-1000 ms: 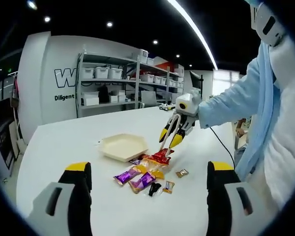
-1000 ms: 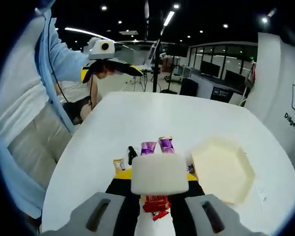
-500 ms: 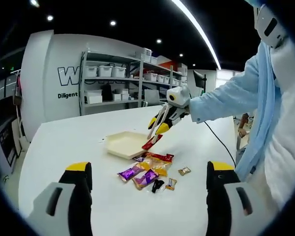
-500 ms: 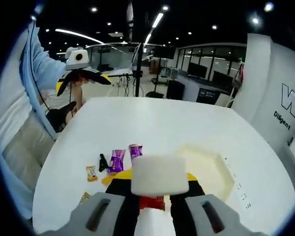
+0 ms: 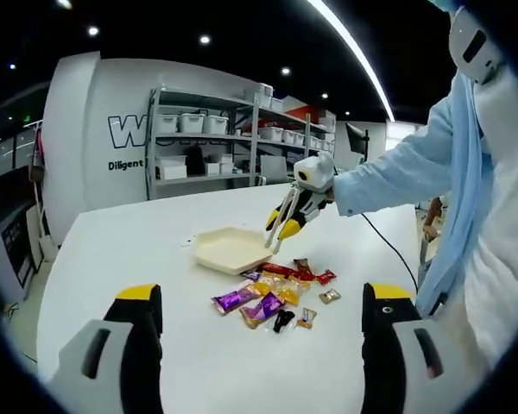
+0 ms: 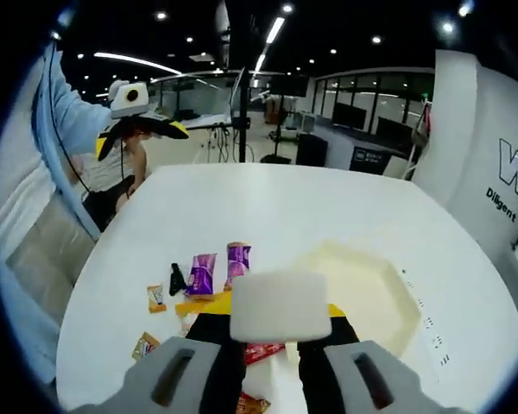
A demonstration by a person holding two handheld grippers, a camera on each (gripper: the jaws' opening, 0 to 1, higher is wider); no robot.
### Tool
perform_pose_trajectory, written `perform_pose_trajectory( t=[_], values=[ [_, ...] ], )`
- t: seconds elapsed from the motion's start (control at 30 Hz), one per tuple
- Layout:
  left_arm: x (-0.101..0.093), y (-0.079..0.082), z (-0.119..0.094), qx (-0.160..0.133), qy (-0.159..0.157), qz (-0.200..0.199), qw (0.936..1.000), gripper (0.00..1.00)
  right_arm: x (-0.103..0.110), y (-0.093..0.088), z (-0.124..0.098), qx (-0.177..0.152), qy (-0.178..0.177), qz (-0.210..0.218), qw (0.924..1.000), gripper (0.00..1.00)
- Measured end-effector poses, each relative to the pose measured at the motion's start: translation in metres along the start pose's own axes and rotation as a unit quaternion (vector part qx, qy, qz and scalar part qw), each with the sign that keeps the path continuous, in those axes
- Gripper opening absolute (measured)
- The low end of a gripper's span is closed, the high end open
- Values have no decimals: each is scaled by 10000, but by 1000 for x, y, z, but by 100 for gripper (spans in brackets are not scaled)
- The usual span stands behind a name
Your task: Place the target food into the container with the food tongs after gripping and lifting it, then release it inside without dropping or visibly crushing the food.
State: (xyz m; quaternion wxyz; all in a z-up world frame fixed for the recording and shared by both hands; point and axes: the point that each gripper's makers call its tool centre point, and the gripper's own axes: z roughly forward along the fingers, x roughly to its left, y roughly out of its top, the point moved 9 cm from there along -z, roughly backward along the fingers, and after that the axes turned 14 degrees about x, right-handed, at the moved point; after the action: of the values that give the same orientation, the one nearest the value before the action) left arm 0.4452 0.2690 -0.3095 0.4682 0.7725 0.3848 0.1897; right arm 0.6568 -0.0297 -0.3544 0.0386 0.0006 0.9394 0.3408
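A white block on my right gripper [image 6: 281, 345] hides my tong tips; wrappers at six o'clock are cut off.

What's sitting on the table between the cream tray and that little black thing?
In the left gripper view, a cluster of wrapped snacks lies between the cream tray and the black piece: a red packet, yellow wrappers and two purple bars.

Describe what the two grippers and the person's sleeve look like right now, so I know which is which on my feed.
The right gripper has a white body, black jaws with yellow tips, and thin pale tongs. The left gripper shows grey jaws with black inner faces and yellow caps. A thin black cable trails below the light blue sleeve.
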Motion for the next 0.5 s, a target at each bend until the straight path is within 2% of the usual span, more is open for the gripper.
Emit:
perform_pose_trajectory(
  t=[0.27,0.5],
  values=[
    [-2,2,8,4,-107,26,9999,93,24,-30,-14,293,162,-35,9994,15],
    [-8,5,14,30,-193,78,9998,93,32,-41,-19,426,207,-35,9989,15]
  ],
)
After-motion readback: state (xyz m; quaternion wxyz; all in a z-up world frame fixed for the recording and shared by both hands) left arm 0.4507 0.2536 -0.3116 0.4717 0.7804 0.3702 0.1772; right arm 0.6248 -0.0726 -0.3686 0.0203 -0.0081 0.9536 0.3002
